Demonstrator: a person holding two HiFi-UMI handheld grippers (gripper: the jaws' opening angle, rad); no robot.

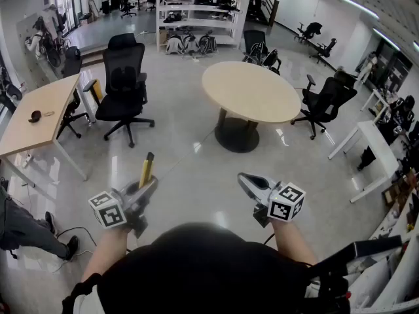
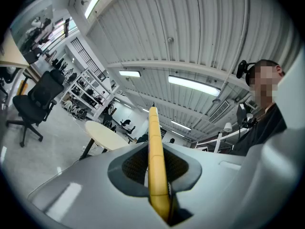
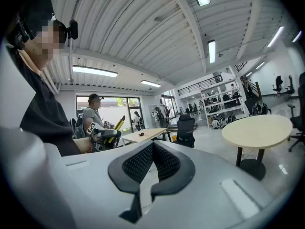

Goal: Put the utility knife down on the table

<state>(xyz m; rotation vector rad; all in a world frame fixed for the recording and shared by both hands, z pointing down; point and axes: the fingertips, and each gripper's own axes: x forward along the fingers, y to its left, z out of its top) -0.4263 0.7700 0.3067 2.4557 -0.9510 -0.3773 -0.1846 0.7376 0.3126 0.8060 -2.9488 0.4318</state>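
Two claws show at the bottom of the head view, and only one is busy. Your left claw [image 1: 148,188] is closed on the utility knife [image 1: 146,169], which sticks up and forward out of it, in the air above the floor [image 1: 196,169] and well apart from any bench. I judge that you grip it by the lower end so that the long body is free to be laid flat. Your right claw [image 1: 243,178] carries nothing. Ahead stands a round bench [image 1: 252,90] with a bare top. At the left, a long bench [image 1: 39,97] has small items [image 1: 36,116] on it. Black chairs [image 1: 124,77] stand near them, and shelves [image 1: 196,12] fill the back of the large room.

In the left gripper view, the yellow utility knife [image 2: 156,166] runs straight up the middle, and the pads [image 2: 133,168] press on it from both sides, so the grip looks firm and centred. Beyond it you see the round bench [image 2: 102,133], far off, and the ribbed ceiling [image 2: 190,27] with its lamps.

In the right gripper view, the jaws stand narrow, with a slim gap and nothing in it; this claw seems only to wait. The round bench [image 3: 257,128] is at the right, the long bench [image 3: 143,135] is further back, and your left claw [image 3: 110,134] with the utility knife [image 3: 118,124] is at the left. In my judgement, the laying down is not yet begun.
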